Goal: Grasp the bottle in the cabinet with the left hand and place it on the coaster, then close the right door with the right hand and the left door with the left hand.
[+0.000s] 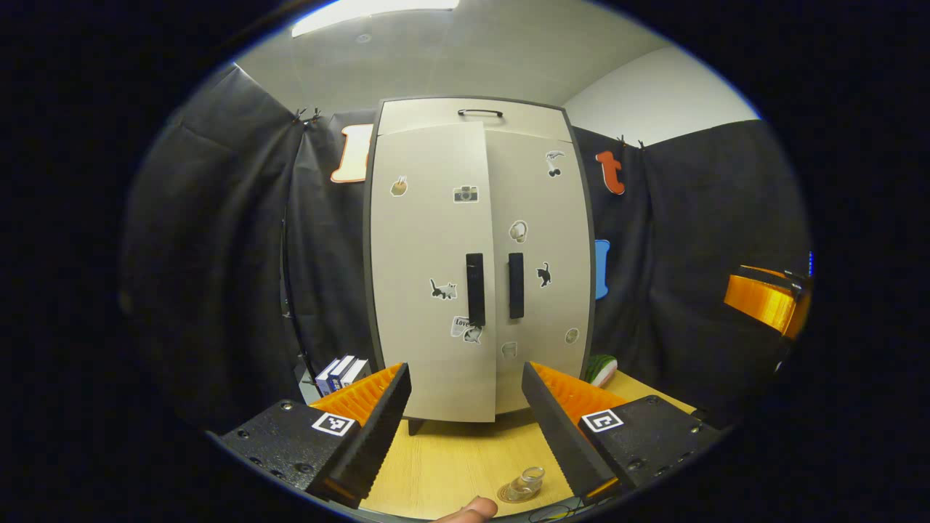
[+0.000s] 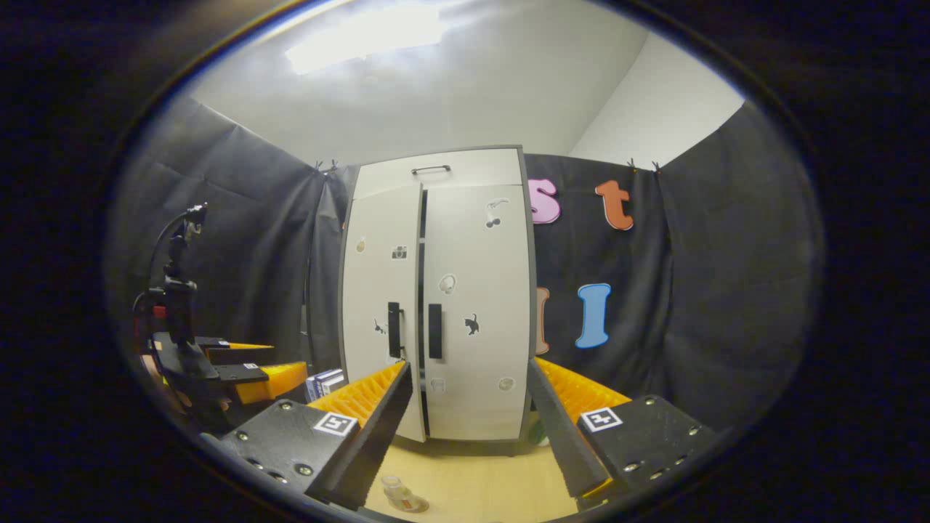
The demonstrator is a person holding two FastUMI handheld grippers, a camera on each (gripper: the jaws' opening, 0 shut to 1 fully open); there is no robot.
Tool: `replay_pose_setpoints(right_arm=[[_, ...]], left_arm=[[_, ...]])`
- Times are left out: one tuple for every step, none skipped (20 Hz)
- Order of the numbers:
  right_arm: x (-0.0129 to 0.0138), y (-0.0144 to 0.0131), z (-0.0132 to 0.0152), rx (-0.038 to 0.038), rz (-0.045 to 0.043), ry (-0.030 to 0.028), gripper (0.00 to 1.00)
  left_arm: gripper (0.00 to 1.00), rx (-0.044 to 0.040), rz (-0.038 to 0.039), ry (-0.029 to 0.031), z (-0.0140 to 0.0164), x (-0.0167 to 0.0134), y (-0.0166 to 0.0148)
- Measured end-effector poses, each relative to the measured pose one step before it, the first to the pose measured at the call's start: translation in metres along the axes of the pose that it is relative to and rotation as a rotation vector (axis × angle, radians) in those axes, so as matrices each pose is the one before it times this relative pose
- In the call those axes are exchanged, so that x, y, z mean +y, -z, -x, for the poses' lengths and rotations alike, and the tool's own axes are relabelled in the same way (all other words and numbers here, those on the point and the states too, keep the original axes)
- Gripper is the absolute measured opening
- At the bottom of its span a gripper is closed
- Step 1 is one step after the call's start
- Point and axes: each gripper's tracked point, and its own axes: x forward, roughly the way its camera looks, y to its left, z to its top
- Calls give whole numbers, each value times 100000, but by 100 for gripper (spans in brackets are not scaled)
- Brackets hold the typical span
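In the left gripper view you are holding your left gripper (image 1: pixel 465 428) open and empty before the cabinet (image 1: pixel 479 254), with the bottle (image 1: pixel 526 484) already sitting on the coaster (image 1: pixel 508 497) on the worktop (image 1: pixel 450 457). The right door (image 1: pixel 541 269) is looking shut and the left door (image 1: pixel 432 276) is standing slightly ajar. In the right gripper view your right gripper (image 2: pixel 468 436) is also gaping empty, and that dark gap at the left door's edge is showing plainly, so closing it is probably what is left.

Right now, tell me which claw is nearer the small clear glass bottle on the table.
Left. The left claw hangs open just above the small clear glass bottle, which sits by its right finger. The right claw is open too; there the bottle appears smaller, lower-left.
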Motion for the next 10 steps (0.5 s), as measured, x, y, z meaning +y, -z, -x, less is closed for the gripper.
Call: replay_pose_setpoints(right_arm=[[385, -118, -160, 288, 1182, 169, 96], [284, -256, -11, -270, 1170, 213, 96], [306, -313, -54, -402, 936, 116, 96], [198, -326, 3, -996, 116, 430, 96], [268, -211, 11, -853, -220, -220, 96], [320, -240, -80, -721, -326, -193, 96], [76, -155, -13, -676, -422, 198, 96], [162, -93, -144, 55, -369, 272, 96], [126, 18, -47, -91, 229, 338, 96], [154, -103, -99, 84, 850, 527, 99]], left_arm=[[98, 0, -79, 346, -190, -131, -35], [98, -7, 161, 650, -200, -243, -136], [98, -172, 134, 821, -186, -211, -116], [98, 25, 31, 637, -250, -32, -33], [98, -302, 102, 872, -178, -36, -105], [98, -280, 83, 870, -181, -16, -72], [98, -112, -446, 779, -137, -29, -55], [98, 40, -601, 98, -130, 225, 112], [100, -320, -425, 928, -154, 8, -32], [98, -418, -79, 1416, -201, -169, -7]])
